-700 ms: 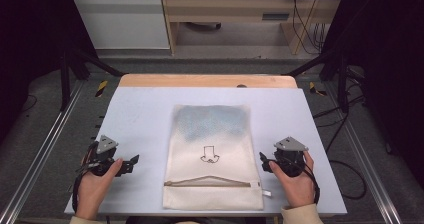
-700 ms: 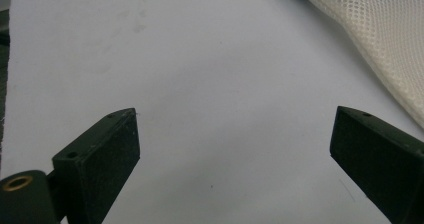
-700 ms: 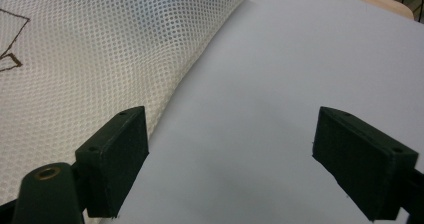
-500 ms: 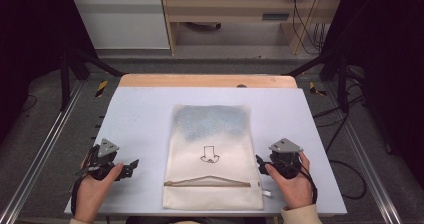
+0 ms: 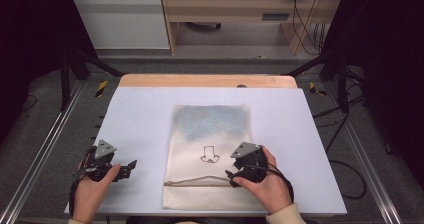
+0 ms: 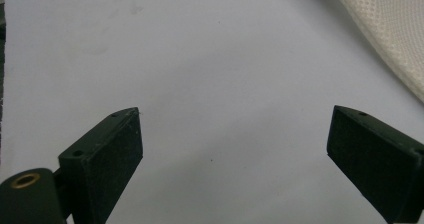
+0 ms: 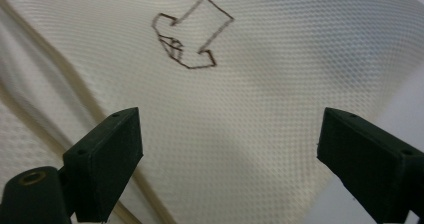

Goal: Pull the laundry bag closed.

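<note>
- Currently: one cream mesh fabric bag [image 5: 210,156] with a zipper near its close end and a drawn arrow [image 5: 209,154] lies flat at the middle of the pale table [image 5: 140,114].
- Right gripper [image 5: 231,178] hovers over the bag's near right part, by the zipper line [image 5: 197,182]; jaws wide, nothing between them. In the right gripper view the mesh [image 7: 240,134] lies under the spread jaws.
- Left gripper [image 5: 131,166] sits over bare table left of the bag, well apart from it; jaws wide, empty.
- Step, as I judge: approach to the zipper end, no grip yet.
- Next move likely calls for lowering the right jaws and pinching fabric or the zipper pull; left steadies.
- Count: one bag, one arrow, two grippers.
</note>
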A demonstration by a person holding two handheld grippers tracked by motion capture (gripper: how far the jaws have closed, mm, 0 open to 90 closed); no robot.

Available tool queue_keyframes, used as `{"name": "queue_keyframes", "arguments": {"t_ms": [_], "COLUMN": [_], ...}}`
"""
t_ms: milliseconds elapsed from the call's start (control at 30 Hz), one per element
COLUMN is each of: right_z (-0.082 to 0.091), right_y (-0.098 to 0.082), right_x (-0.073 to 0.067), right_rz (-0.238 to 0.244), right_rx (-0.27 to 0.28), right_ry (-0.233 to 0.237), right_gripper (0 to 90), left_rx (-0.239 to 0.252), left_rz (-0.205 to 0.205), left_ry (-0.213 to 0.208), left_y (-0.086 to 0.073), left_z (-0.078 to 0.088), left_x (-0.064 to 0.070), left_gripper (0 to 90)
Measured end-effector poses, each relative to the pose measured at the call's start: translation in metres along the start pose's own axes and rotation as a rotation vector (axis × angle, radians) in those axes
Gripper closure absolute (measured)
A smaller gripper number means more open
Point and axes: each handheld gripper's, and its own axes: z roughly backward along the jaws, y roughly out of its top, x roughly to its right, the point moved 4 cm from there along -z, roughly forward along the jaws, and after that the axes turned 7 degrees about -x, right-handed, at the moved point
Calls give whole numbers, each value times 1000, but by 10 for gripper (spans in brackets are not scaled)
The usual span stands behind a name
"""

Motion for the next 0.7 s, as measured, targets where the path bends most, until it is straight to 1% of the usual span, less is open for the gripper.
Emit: {"name": "queue_keyframes", "arguments": {"t_ms": [33, 67, 100, 133, 167, 200, 233, 267, 300, 333, 367, 400, 433, 467, 533, 567, 600, 633, 700], "right_z": [-1, -1, -2, -2, -2, -2, 0, 0, 1, 1, 2, 2, 3, 3, 3, 2, 2, 1, 1], "right_y": [4, 4, 7, 12, 20, 20, 28, 28, 37, 37, 47, 47, 59, 59, 69, 73, 76, 84, 86], "right_x": [-5, -5, -9, -13, -22, -22, -30, -30, -37, -37, -45, -45, -52, -52, -57, -59, -60, -63, -64], "right_rz": [18, 18, 34, 54, 90, 90, 110, 110, 135, 135, 160, 160, 212, 212, 238, 243, 248, 262, 269], "right_rx": [4, 4, -3, -5, 14, 14, 27, 27, 23, 23, 28, 28, 21, 21, 8, 8, 6, 13, 8], "right_ry": [11, 11, 26, 32, 64, 64, 105, 105, 131, 131, 147, 147, 152, 152, 150, 149, 150, 162, 169], "right_gripper": [118, 118, 119, 134, 184, 184, 202, 202, 180, 180, 186, 186, 206, 206, 239, 261, 284, 341, 353], "left_rx": [0, -2, -3, 11, 29, 29, 30, 40, 43, 47, 49, 47, 38, 34, 39, 43, 49, 52, 56], "left_rz": [0, -4, -8, -8, -15, -15, -17, -15, -14, -10, -10, -10, -15, -16, -16, -14, -12, -16, -21], "left_ry": [0, 4, 0, -13, -22, -22, -24, -25, -23, -18, -17, -17, -16, -16, -19, -16, -17, -19, -16], "left_y": [0, 0, 0, 1, 3, 3, 4, 6, 7, 8, 8, 8, 7, 7, 7, 8, 8, 8, 9], "left_z": [0, 0, 0, 0, 1, 1, 1, 0, 0, -1, -1, -2, -4, -4, -3, -3, -2, -1, -1], "left_x": [0, 0, 1, 2, 3, 3, 3, 3, 2, 2, 1, 1, 0, 0, 0, 0, 1, 1, 1], "left_gripper": [76, 76, 76, 76, 76, 76, 76, 77, 79, 79, 80, 80, 80, 80, 80, 80, 80, 80, 80]}}
